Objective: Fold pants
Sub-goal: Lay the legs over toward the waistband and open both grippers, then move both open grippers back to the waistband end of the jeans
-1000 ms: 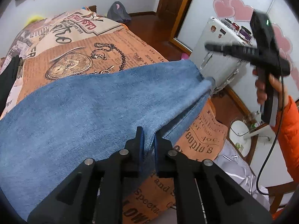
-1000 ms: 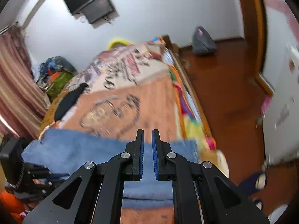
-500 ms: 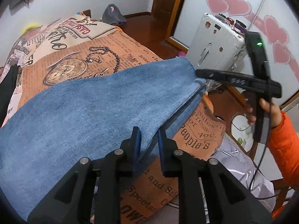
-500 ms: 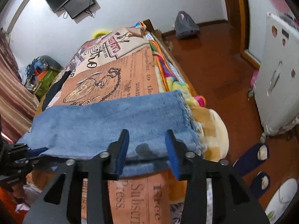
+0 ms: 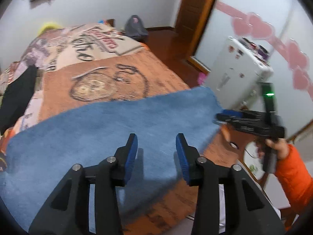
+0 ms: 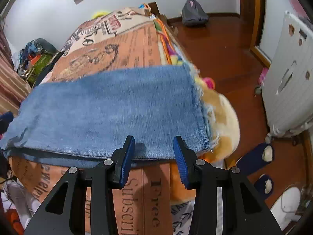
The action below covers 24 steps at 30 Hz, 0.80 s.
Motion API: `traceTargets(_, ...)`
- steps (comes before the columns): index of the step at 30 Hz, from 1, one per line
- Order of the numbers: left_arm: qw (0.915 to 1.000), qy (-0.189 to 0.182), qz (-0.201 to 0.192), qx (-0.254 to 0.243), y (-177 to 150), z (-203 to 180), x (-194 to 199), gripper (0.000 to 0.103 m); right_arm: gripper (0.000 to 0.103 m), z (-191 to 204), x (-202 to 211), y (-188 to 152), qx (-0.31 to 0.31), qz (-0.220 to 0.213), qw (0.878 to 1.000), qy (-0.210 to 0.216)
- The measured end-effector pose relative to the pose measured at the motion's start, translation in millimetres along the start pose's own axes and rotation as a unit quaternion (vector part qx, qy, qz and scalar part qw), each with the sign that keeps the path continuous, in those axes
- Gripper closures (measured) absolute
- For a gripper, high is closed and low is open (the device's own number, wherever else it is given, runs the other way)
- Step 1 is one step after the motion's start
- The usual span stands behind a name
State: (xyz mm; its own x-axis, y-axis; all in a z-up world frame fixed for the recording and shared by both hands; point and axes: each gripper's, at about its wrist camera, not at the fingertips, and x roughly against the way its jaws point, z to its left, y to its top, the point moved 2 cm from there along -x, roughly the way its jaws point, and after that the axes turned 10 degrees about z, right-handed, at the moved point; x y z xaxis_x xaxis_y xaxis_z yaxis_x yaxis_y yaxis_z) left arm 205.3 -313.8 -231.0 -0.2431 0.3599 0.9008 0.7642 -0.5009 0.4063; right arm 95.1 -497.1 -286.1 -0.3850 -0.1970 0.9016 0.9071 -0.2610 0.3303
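The blue denim pants (image 5: 109, 129) lie folded flat across the bed, a long strip with the frayed hem end at the right; they also show in the right wrist view (image 6: 109, 109). My left gripper (image 5: 156, 152) is open and empty, hovering over the near edge of the denim. My right gripper (image 6: 153, 154) is open and empty, just above the folded near edge by the hem end. The right gripper also shows in the left wrist view (image 5: 228, 117), at the hem corner, held by a hand in an orange sleeve.
The bed has an orange newspaper-print cover (image 6: 125, 47). A black garment (image 5: 17, 96) lies at its left side. A white suitcase (image 6: 289, 78) stands on the wooden floor to the right, slippers (image 6: 254, 158) below it. A grey backpack (image 6: 193, 15) is by the far wall.
Both grippers have opened and let go of the denim. The pants now lie flat on the bed. Both grippers have drawn slightly up and back from the fabric edge.
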Motion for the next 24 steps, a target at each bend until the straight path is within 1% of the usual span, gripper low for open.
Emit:
traceTargets(4, 0.999, 0.036, 0.012, 0.024, 6.7, 22.1, -17.2, 0.062, 0.066, 7.2, 10.7, 23.3, 0.014, -0.027, 1.0, -0.003)
traceTargets(6, 0.9983, 0.042, 0.021, 0.035, 6.5, 29.6, -26.9, 0.062, 0.066, 14.7, 7.1, 35.7, 0.027, -0.032, 0.999, -0.004)
traceTargets(9, 0.9973, 0.041, 0.032, 0.051, 4.2, 37.2, -40.3, 0.062, 0.066, 26.0, -10.7, 52.2, 0.052, -0.027, 0.998, -0.015)
traceTargets(10, 0.9975, 0.041, 0.026, 0.051, 4.1, 38.0, -40.5, 0.061, 0.066, 26.5, -17.7, 56.1, 0.054, -0.022, 0.998, -0.017)
traceTargets(13, 0.9978, 0.042, 0.023, 0.045, 4.3, 35.5, -41.5, 0.056, 0.066, 18.9, -38.5, 65.0, 0.046, -0.002, 0.999, -0.02)
traceTargets(15, 0.9979, 0.046, 0.021, 0.041, 5.2, 34.7, -42.9, 0.055, 0.066, 10.6, -41.2, 67.7, 0.038, -0.002, 0.999, -0.018)
traceTargets(16, 0.9979, 0.049, 0.02, 0.039, 5.7, 34.5, -43.3, 0.055, 0.066, 4.7, -40.4, 68.8, 0.03, -0.005, 0.999, -0.023)
traceTargets(19, 0.9979, 0.043, 0.016, 0.047, 5.5, 37.7, -39.5, 0.055, 0.066, -7.5, -33.7, 70.6, 0.008, -0.007, 0.998, -0.062)
traceTargets(20, 0.9978, 0.042, 0.014, 0.05, 6.2, 39.8, -37.6, 0.055, 0.066, -12.2, -29.9, 69.5, -0.002, -0.006, 0.998, -0.062)
traceTargets(22, 0.9972, 0.045, 0.0, 0.059, 4.3, 47.5, -25.8, 0.055, 0.066, -15.3, -18.1, 64.7, -0.013, -0.008, 0.999, -0.048)
traceTargets(24, 0.9959, 0.051, -0.021, 0.072, 0.5, 60.1, -6.8, 0.055, 0.066, -9.2, -5.9, 62.5, -0.007, -0.017, 0.999, -0.045)
